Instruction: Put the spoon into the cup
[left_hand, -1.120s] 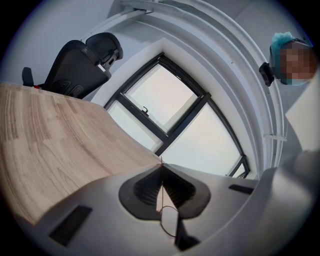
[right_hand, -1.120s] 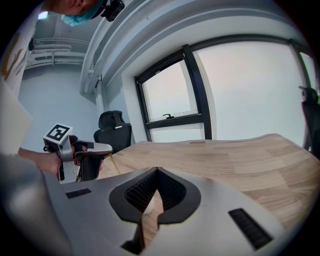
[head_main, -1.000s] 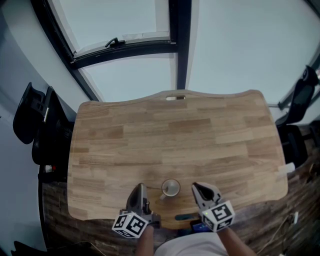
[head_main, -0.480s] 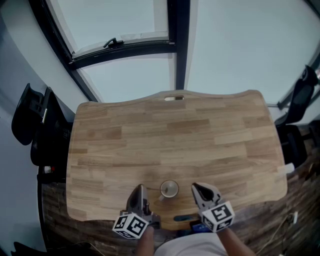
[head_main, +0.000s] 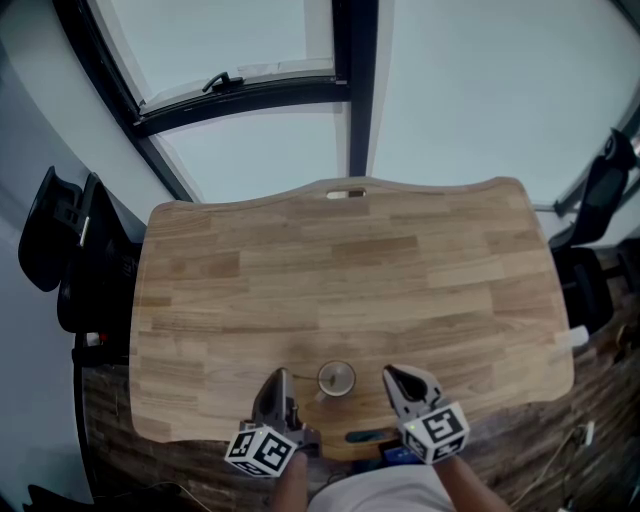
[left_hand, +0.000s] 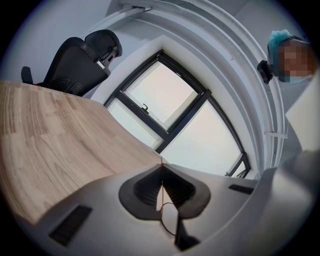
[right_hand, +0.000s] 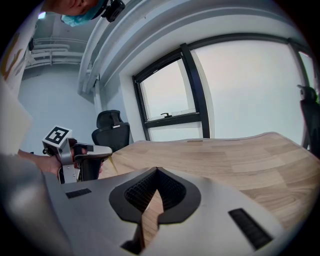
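Spanning the frame, the table (head_main: 350, 260) bears the cup (head_main: 336, 378) near its front edge, between both grippers. The left gripper (head_main: 281, 374) is clamped on the spoon (left_hand: 169, 219), likely light, stiff and slippery, best pinched mid-handle. The right gripper (head_main: 392, 374) is closed on nothing.

One cup (head_main: 336, 378) out there, just the one, and one surface (head_main: 350, 260) carrying it. One thin golden spoon (right_hand: 113, 163). Two tools in play: left tool (head_main: 280, 374), right tool (head_main: 391, 373). Two black chairs: left-edge chair (head_main: 60, 240), right-edge chair (head_main: 600, 190)
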